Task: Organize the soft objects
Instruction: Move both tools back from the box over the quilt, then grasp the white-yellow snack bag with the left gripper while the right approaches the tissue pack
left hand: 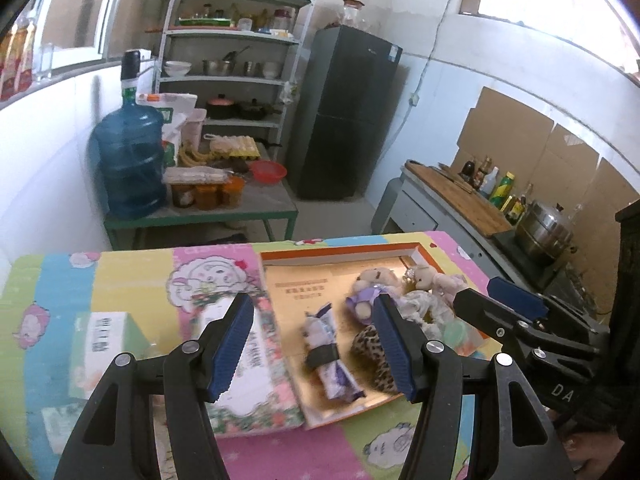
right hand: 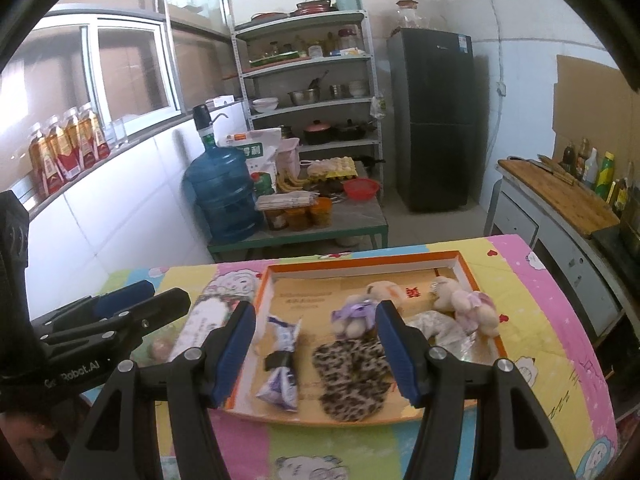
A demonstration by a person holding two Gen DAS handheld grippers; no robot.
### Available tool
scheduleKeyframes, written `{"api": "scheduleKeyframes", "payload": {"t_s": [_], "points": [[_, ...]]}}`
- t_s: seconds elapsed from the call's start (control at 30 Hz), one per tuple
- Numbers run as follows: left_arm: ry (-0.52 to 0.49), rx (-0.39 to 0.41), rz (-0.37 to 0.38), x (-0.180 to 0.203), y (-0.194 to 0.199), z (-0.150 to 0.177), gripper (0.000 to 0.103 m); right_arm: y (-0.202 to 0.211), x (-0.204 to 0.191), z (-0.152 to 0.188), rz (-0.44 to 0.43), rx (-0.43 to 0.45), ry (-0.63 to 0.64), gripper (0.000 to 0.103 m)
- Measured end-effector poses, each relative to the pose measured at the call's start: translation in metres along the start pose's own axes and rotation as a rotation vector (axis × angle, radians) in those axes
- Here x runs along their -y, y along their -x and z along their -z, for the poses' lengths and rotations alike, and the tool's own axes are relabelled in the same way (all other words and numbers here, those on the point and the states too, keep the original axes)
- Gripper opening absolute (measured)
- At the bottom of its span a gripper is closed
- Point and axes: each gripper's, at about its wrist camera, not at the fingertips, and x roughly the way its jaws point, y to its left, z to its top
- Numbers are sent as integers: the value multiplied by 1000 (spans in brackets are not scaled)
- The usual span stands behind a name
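Note:
An orange-rimmed flat box (right hand: 360,266) lies on a table with a colourful cartoon cover. In it are a purple-white soft roll with a black band (right hand: 282,360), a leopard-print soft piece (right hand: 352,376), a small bear in a purple dress (right hand: 356,312) and a bear in pink (right hand: 468,304). My right gripper (right hand: 316,308) hovers open above the box's near side, nothing between its blue pads. My left gripper (left hand: 312,304) is open too, over the roll (left hand: 328,356) and the box's left edge. Each shows in the other's view: right gripper (left hand: 476,292), left gripper (right hand: 168,292).
A flowered tissue box (left hand: 256,364) and a green-white carton (left hand: 104,340) lie left of the flat box. Beyond the table stand a low table with a water bottle (left hand: 128,160), a shelf rack (left hand: 236,60), a dark fridge (left hand: 348,112) and a counter with a cutting board (left hand: 460,196).

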Motion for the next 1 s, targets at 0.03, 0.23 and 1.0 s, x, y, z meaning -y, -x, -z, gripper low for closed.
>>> {"api": "scheduleKeyframes", "payload": {"t_s": [0.03,0.23,1.0], "points": [[-2,4,-3,-3,5,1,64,2,-5,0,0,1,1,62],[-10,24,-24,-25,37,7,64,18,-38,7,8,4,15,62],[-7,50,-99,-102,119,48,64,49,-126,43,-11,-24,29,62]]}}
